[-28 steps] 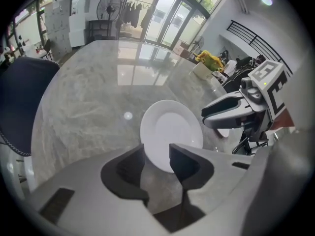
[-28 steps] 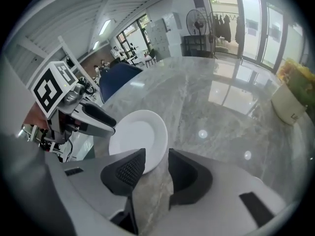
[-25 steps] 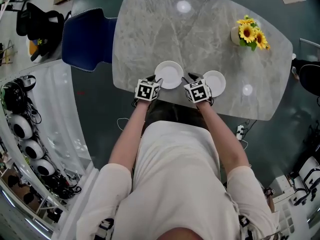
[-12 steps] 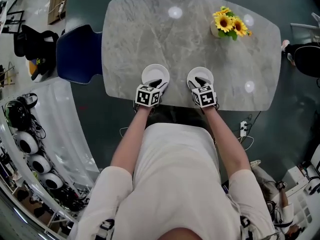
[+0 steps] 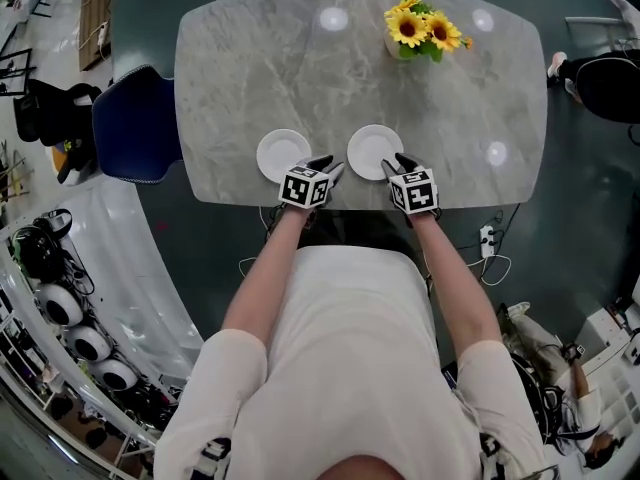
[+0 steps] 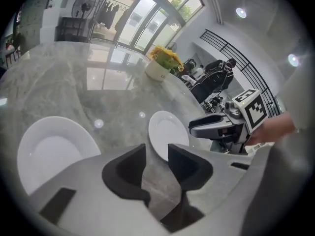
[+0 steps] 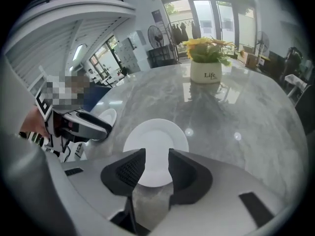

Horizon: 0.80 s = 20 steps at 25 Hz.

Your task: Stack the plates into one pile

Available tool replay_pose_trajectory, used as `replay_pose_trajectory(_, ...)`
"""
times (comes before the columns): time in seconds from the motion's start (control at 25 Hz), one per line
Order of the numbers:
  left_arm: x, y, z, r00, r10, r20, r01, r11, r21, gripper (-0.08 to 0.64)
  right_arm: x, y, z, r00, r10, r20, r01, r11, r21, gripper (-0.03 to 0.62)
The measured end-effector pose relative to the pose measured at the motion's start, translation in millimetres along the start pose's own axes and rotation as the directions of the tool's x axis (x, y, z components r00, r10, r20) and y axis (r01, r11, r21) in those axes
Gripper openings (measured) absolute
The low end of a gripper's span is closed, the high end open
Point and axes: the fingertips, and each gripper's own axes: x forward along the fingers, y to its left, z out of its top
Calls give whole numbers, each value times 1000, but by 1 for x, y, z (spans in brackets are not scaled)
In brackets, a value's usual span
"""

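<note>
The right plate point(image 5: 375, 151) lies on the tabletop point(image 5: 300, 68), just at 11 o'clock of the right gripper point(image 5: 393, 162), whose jaws stand wide and empty. The left plate point(image 5: 283, 155) sits at 10 o'clock of the left gripper point(image 5: 330, 165), whose open, empty jaws have just been closing slightly.

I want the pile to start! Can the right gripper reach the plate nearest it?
Probably yes. The right gripper is right by the near rim of the right plate with its jaws apart, and nothing on the table seems to block the way.
</note>
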Motion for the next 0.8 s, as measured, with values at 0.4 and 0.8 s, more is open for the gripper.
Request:
replay_pose_trajectory(0.4,40,-5,-2,999,15,-50,-17,999,-47,144,3,-43,-21,1000,0,2,0,990,143,164)
replay_pose_trajectory(0.8,55,-7,-8,998,15,-67,-20,997,-75,144,14,-44,-25,998,55,27,-60,968,244,164)
